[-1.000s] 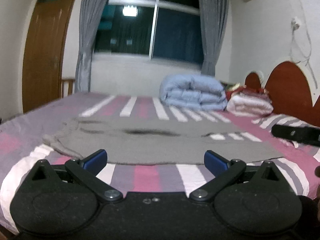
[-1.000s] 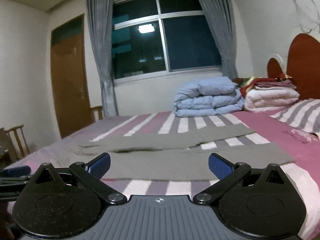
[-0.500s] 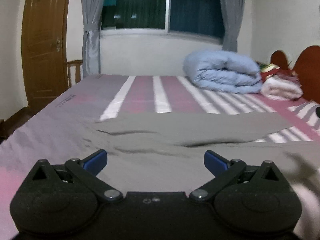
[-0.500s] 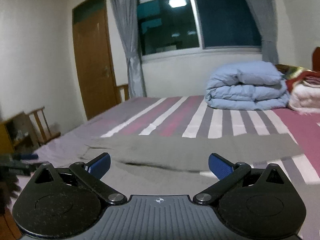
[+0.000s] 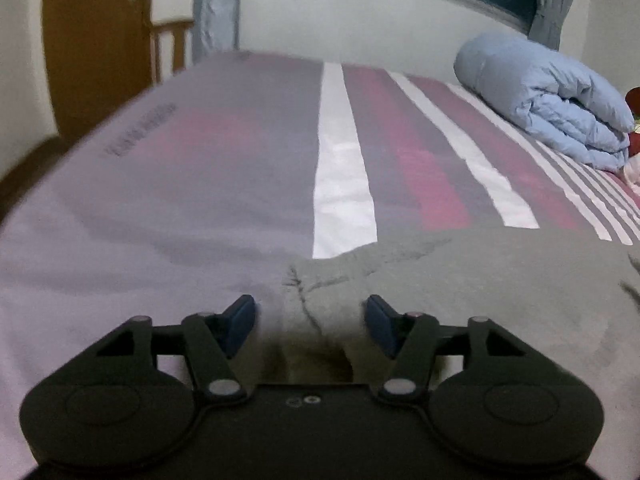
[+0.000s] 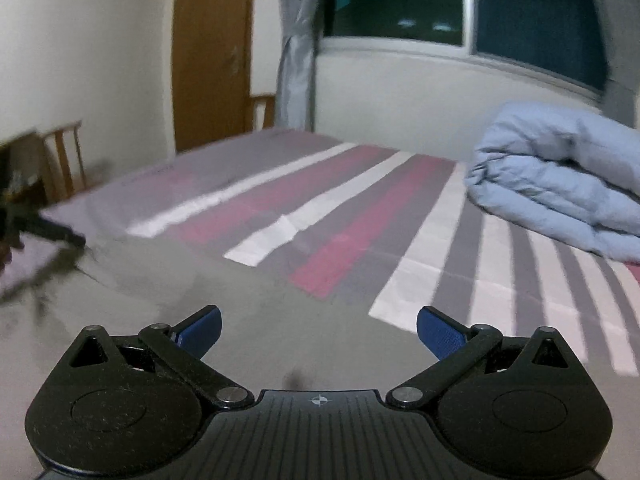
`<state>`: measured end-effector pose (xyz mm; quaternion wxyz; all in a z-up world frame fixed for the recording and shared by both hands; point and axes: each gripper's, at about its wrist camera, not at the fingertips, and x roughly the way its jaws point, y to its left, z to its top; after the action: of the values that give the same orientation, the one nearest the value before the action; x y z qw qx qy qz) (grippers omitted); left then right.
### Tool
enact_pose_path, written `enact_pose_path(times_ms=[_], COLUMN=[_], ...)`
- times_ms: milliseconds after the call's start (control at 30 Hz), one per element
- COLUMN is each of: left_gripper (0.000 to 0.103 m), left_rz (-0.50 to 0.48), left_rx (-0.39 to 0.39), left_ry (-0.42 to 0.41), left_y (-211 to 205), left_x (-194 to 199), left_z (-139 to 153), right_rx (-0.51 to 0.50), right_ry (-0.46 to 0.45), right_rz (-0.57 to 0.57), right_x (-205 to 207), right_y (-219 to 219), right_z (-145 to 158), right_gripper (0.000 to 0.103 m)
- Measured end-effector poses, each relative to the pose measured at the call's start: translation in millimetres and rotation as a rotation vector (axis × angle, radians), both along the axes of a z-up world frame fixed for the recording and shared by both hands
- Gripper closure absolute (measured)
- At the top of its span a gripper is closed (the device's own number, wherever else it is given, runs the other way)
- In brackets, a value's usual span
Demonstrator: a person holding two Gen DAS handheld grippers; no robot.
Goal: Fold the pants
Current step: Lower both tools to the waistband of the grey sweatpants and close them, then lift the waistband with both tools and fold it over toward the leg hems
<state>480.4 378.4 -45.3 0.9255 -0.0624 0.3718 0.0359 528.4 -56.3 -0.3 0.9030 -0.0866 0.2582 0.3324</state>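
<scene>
The grey pants (image 5: 480, 280) lie flat on the striped bed. In the left wrist view my left gripper (image 5: 310, 322) is low over a wrinkled corner of the pants, its blue-tipped jaws partly closed on either side of the cloth edge, with a gap still between them. In the right wrist view the pants (image 6: 240, 312) spread under and ahead of my right gripper (image 6: 318, 330), which is wide open and empty just above the fabric. The left gripper shows blurred at the left edge of the right wrist view (image 6: 48, 232).
The bed (image 5: 200, 184) has a purple, pink and white striped cover. A folded blue duvet (image 6: 560, 176) lies at the far right; it also shows in the left wrist view (image 5: 548, 100). A wooden chair (image 6: 64, 152), door (image 6: 212, 52) and curtain stand beyond the bed's left edge.
Both grippers moved forward and down to the pants. The left gripper's jaws narrowed around the pants' corner; the right stayed wide open.
</scene>
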Motion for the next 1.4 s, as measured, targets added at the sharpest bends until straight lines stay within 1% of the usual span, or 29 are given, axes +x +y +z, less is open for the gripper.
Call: enact_pose_path(times_ms=[33,100,167,200,233,333,433,533,567,600,633,667,700,733,767,833,933,1100,1267,1400], left_gripper=[0.053,0.052,0.052,0.052,0.052,0.052,0.052,0.051,0.053,0.059,0.062,0.079,0.089,0.090,0.092,0.093,0.093,0.093,0.093,0.093], left_rz=[-0.015,-0.035,-0.057,-0.063,-0.073,-0.105,-0.138,-0.158,-0.163,-0.167,-0.164,-0.167,-0.177,-0.174,-0.178,-0.185,-0.179,-0.165,-0.171,-0.188], left_rx=[-0.001,0.021,0.001,-0.009,-0.015,-0.020,-0.027,-0.039,-0.031,-0.027,-0.033,-0.045,-0.068,-0.058,-0.032,-0.011,-0.035,-0.062,-0.070,-0.048], left_ry=[0.006,0.013,0.008,0.011,0.015,0.016,0.022,0.027,0.024,0.020,0.016,0.006,-0.003,-0.016,-0.032,-0.085,-0.177,-0.286,-0.351,-0.349], left_y=[2.2,1.9,6.1,9.0,10.8,11.2,13.3,17.2,15.6,13.9,13.6,13.3,12.9,9.3,5.5,1.2,4.8,-2.0,-16.3,-22.7], left_x=[7.0,18.5,23.9,27.7,33.6,39.8,43.7,51.0,53.6,55.4,56.0,55.8,55.3,53.1,49.3,38.4,17.5,-23.0,-64.1,-93.4], left_z=[-5.1,-12.7,-15.5,-16.9,-18.8,-22.1,-24.3,-26.0,-26.5,-27.1,-27.4,-26.6,-25.1,-21.8,-18.3,-8.1,12.5,45.0,66.9,69.0], right_rx=[-0.014,-0.039,-0.072,-0.095,-0.118,-0.179,-0.240,-0.252,-0.245,-0.245,-0.236,-0.219,-0.217,-0.222,-0.235,-0.255,-0.198,-0.189,-0.194,-0.190], right_ry=[0.008,0.014,0.022,0.027,0.032,0.043,0.120,0.149,0.168,0.173,0.182,0.189,0.187,0.174,0.152,0.099,0.060,0.004,-0.046,-0.101], right_rz=[0.009,0.029,0.060,0.076,0.092,0.124,0.177,0.212,0.219,0.227,0.244,0.248,0.246,0.249,0.244,0.234,0.199,0.189,0.164,0.142], right_x=[12.0,33.5,51.4,58.3,64.8,82.9,96.3,104.2,107.0,107.3,105.5,104.7,101.9,96.6,90.4,74.5,51.8,5.7,-42.9,-95.6], right_y=[7.1,20.2,30.9,36.1,40.7,49.3,52.5,50.6,49.7,49.5,51.5,50.6,51.3,52.6,53.3,55.6,44.9,31.6,19.6,3.8], right_z=[-7.0,-20.6,-30.6,-34.7,-38.7,-50.0,-63.3,-68.4,-71.0,-73.6,-73.9,-73.9,-72.5,-69.9,-66.3,-56.5,-31.5,5.2,29.1,37.8], right_gripper=[0.000,0.000,0.013,0.027,0.034,0.035,0.035,0.035,0.035,0.041,0.054,0.060,0.076,0.097,0.097,0.098,0.098,0.098,0.098,0.098])
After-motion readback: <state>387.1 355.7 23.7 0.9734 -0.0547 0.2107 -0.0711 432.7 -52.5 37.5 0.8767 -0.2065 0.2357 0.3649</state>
